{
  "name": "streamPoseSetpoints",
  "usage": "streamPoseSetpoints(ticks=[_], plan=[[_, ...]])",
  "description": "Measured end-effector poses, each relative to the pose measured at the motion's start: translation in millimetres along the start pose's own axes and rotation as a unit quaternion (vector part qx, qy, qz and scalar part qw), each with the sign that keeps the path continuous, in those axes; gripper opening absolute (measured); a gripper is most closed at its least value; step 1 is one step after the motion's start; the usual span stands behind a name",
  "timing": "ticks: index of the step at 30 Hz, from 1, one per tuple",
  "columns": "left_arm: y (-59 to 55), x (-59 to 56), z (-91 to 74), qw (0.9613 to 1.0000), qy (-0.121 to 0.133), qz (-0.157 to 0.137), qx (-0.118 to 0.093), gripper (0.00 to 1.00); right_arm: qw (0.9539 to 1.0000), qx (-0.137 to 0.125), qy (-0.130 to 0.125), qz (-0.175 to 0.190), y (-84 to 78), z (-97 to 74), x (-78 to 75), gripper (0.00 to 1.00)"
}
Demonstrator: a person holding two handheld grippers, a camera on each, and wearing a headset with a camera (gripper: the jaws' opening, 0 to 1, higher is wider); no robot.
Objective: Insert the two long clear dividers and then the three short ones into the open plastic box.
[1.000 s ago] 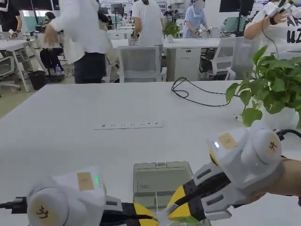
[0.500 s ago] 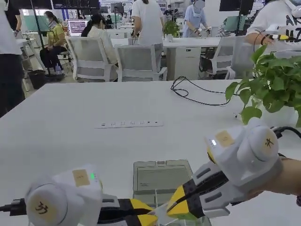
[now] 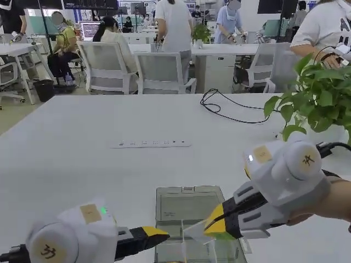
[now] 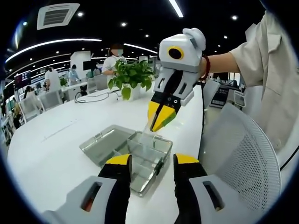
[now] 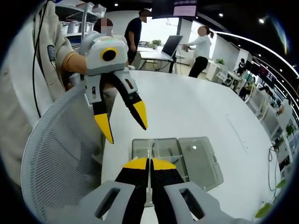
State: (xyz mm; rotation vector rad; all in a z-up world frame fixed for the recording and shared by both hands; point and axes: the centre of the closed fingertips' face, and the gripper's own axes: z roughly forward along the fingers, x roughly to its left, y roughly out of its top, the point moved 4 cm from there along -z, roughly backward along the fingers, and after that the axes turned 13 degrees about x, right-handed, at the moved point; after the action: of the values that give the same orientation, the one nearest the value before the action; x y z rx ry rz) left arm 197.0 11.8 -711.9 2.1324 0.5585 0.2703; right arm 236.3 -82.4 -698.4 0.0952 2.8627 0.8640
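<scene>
Nearest you, your left gripper (image 4: 152,159) hangs at the front edge of the bench (image 3: 82,164) with its yellow-tipped jaws spread wide and nothing between them. It sits just short of the box, probably so it can steady the box or guide the piece as it goes in.

Just beyond, your right gripper (image 3: 215,223) has its jaws closed flat on the top edge of a thin clear plastic divider (image 3: 194,231). Pinching it there leaves the lower edge free to find its slot. The divider hangs roughly upright over the open clear plastic box (image 3: 167,252), its lower edge at or just inside the rim; you can't tell from here whether it has entered a slot. Whether it is a long or a short divider is also unclear. The left gripper view hints at a partition already in the base, but the clear plastic makes that uncertain.

The box's hinged clear lid (image 3: 189,207) lies flat on the far side, out of the way, so both grippers can come in from the near side.

Well beyond are a white power strip (image 3: 149,144), a looped black cable (image 3: 225,109) and a leafy green potted plant (image 3: 318,104).
</scene>
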Motion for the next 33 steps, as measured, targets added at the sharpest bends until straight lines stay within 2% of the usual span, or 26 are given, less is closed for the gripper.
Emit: streamPoseSetpoints(ticks=[12,18,26,33], plan=[[-5.2,5.7,-0.1,0.9989,0.021,-0.039,-0.015,0.55,0.9989,0.041,-0.016,0.018,-12.5,8.4,-11.5,0.02],[-10.0,6.7,1.2,0.9978,0.028,-0.059,-0.015,0.62,0.9979,0.056,-0.021,0.024,-18.2,14.1,-16.6,0.02],[-13.6,4.9,2.6,0.9976,0.025,-0.063,-0.010,0.63,0.9971,0.066,-0.016,0.035,-24.2,20.6,-21.7,0.02],[-13.7,8.0,3.0,0.9977,0.026,-0.063,-0.010,0.63,0.9966,0.072,-0.012,0.038,-29.3,25.0,-22.8,0.02]])
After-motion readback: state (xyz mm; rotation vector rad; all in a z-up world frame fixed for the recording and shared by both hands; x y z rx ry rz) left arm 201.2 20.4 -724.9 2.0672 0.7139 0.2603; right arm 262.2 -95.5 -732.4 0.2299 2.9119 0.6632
